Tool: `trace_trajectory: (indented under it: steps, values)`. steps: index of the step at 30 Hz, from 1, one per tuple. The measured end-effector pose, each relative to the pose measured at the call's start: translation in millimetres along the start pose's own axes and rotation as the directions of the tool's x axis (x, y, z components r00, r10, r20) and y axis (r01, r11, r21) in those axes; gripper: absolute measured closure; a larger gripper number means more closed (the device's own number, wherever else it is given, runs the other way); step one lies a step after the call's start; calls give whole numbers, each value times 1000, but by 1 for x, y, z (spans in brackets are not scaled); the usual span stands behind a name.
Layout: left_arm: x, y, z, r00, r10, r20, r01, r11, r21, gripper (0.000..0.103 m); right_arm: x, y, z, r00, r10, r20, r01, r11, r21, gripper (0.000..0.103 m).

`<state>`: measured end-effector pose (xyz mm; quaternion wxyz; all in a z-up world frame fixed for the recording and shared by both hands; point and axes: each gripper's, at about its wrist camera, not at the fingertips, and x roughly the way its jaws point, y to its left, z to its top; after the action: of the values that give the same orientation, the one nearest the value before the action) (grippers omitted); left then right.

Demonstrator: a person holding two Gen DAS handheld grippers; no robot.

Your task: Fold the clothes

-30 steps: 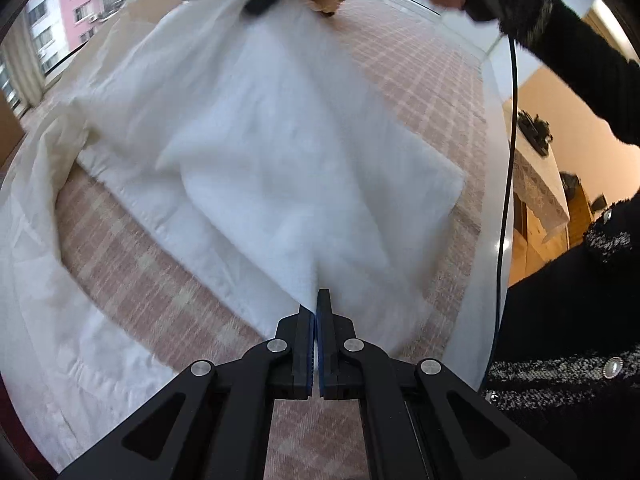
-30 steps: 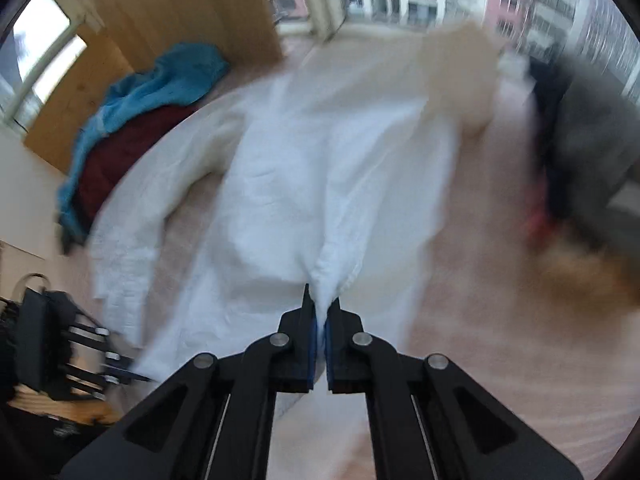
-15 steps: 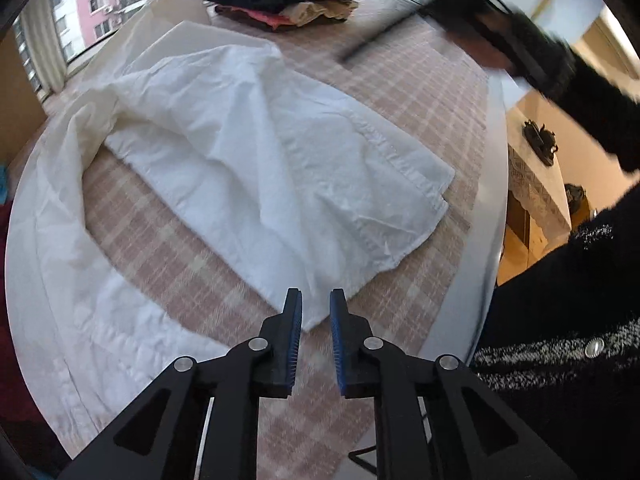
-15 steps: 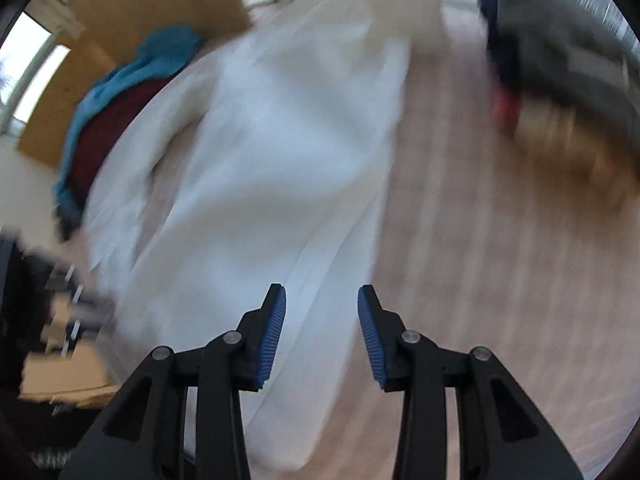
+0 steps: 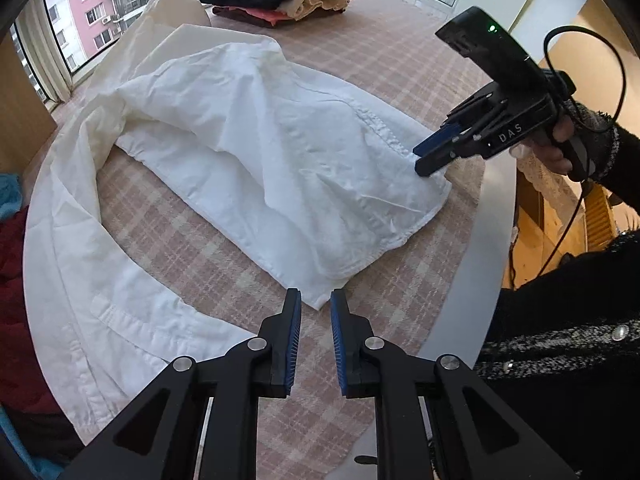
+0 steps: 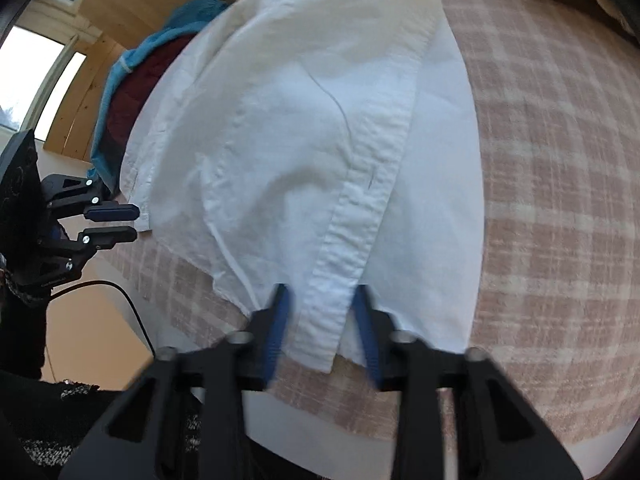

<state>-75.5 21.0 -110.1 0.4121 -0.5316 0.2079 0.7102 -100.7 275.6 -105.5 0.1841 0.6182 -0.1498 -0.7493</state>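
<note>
Pink checked tablecloth, wooden panel, apartment blocks beyond the window

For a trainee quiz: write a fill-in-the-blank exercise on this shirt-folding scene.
The shirt spread on the table is ___.
The left gripper holds ___.
The person's sleeve behind the right gripper is ___.
Missing words: white; nothing; black.
</note>
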Motion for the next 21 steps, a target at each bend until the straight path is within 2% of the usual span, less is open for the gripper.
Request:
trace_trajectory:
  steps: [5, 6, 8, 9, 11, 12, 14, 15, 16, 17, 21]
  values:
    - [-8, 1, -2, 1000, 25, 16, -25, 1000, 9, 89, -42, 8, 6, 997, 6, 83, -5, 1000, -9, 100]
    - [-9, 2, -2, 999, 30, 20, -30, 1000, 7, 88, -56, 6, 9, 995, -13, 101, 15, 1000, -13, 101]
    - [-9, 4, -2, 999, 35, 22, -35, 999, 3, 88, -89, -8, 11, 983, -104, 152, 105, 994, 0, 101]
    - [-9, 6, -1, 999, 37, 22, -37, 999, 1, 87, -96, -16, 11, 981, -108, 163, 105, 994, 26, 98]
    - [-7, 8, 0, 999, 32, 23, -32, 999, -2, 85, -100, -34, 10, 984, -53, 168, 38, 995, 93, 97]
    - [-6, 7, 1, 999, 30, 22, -30, 1000, 0, 85, -98, -37, 10, 985, -47, 163, 31, 994, 103, 97]
    - [-2, 6, 2, 999, 26, 19, -26, 1000, 3, 85, -79, -26, 11, 989, -82, 126, 74, 995, 69, 95]
    - [0, 5, 3, 1000, 23, 15, -24, 1000, 6, 85, -66, -18, 9, 992, -87, 91, 82, 995, 59, 86]
    - [2, 4, 3, 1000, 21, 11, -21, 1000, 9, 85, -54, -14, 7, 995, -82, 55, 79, 995, 57, 72]
    - [3, 3, 4, 1000, 21, 7, -21, 1000, 12, 85, -43, -10, 5, 996, -79, 30, 77, 995, 55, 68]
    - [4, 3, 7, 1000, 28, 9, -29, 999, 20, 85, -4, 2, 3, 994, -109, -18, 110, 993, 37, 66]
